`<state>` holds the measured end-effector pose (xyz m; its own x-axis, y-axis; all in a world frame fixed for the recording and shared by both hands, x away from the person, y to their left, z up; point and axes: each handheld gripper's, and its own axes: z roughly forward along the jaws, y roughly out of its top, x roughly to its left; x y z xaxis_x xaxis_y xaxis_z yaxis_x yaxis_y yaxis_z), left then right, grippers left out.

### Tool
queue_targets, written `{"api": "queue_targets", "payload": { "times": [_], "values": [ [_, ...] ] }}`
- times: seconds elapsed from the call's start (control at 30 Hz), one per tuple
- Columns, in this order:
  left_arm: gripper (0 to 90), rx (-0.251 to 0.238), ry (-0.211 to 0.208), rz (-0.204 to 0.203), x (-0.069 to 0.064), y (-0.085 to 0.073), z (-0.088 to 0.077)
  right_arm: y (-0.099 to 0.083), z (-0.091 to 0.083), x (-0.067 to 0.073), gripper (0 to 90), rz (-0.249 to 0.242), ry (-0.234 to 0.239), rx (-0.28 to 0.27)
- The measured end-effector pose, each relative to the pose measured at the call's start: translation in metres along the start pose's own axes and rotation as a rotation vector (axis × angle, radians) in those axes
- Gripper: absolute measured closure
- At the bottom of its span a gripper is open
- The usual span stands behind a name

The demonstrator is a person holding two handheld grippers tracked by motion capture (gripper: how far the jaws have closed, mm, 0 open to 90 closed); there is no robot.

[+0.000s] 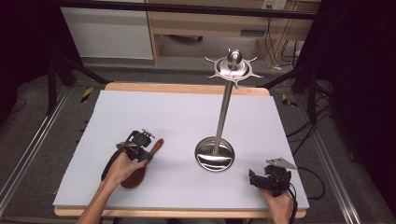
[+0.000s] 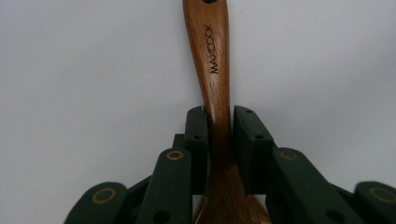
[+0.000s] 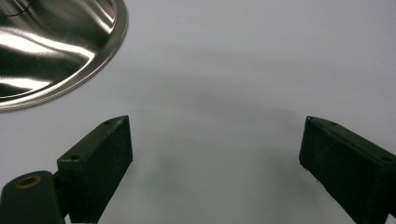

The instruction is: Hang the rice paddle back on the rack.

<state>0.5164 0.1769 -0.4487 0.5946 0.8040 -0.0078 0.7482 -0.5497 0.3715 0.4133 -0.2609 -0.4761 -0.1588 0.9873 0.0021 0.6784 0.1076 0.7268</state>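
Wooden and dark brown, the spoon (image 2: 215,70) is sitting between the jaws of our left gripper (image 2: 219,126), and we are seeing both black pads pressed against the narrow part of its handle, so the jaws are clamped on it. In the left gripper view the handle is running up and away from the jaws, with the word MAXCOOK printed along it, while the broad bowl end is lying below the pads. From the high view we are finding the spoon (image 1: 144,163) lying flat on the pale grey mat (image 1: 187,112) at the near left, with our left hand (image 1: 122,167) over its bowl end and the handle tip pointing away toward the far right. Our right gripper (image 3: 215,149) is standing with its jaws wide apart, nothing between them, resting low over the mat at the near right (image 1: 268,178). Just beside it, toward the middle, the steel stand (image 1: 215,151) is rising on a round polished base, with a slim post and a spiked ring at the top. We are looking past the wooden table edge (image 1: 187,87) to a grey floor, pale cabinets and dark curtains at both sides.
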Motion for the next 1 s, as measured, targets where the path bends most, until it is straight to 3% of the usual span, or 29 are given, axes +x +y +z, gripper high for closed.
{"api": "queue_targets", "payload": {
  "times": [0.43,1.0],
  "values": [
    [77.9,0.048,0.015,0.070,-0.0019,0.0036,-0.0012,0.0002,0.0000,-0.0005,10.0,0.001,0.004,0.003],
    [78.0,0.086,-0.016,0.099,0.0019,0.0092,0.0002,0.0004,0.0014,-0.0009,9.9,0.002,0.008,0.013]
  ]
}}
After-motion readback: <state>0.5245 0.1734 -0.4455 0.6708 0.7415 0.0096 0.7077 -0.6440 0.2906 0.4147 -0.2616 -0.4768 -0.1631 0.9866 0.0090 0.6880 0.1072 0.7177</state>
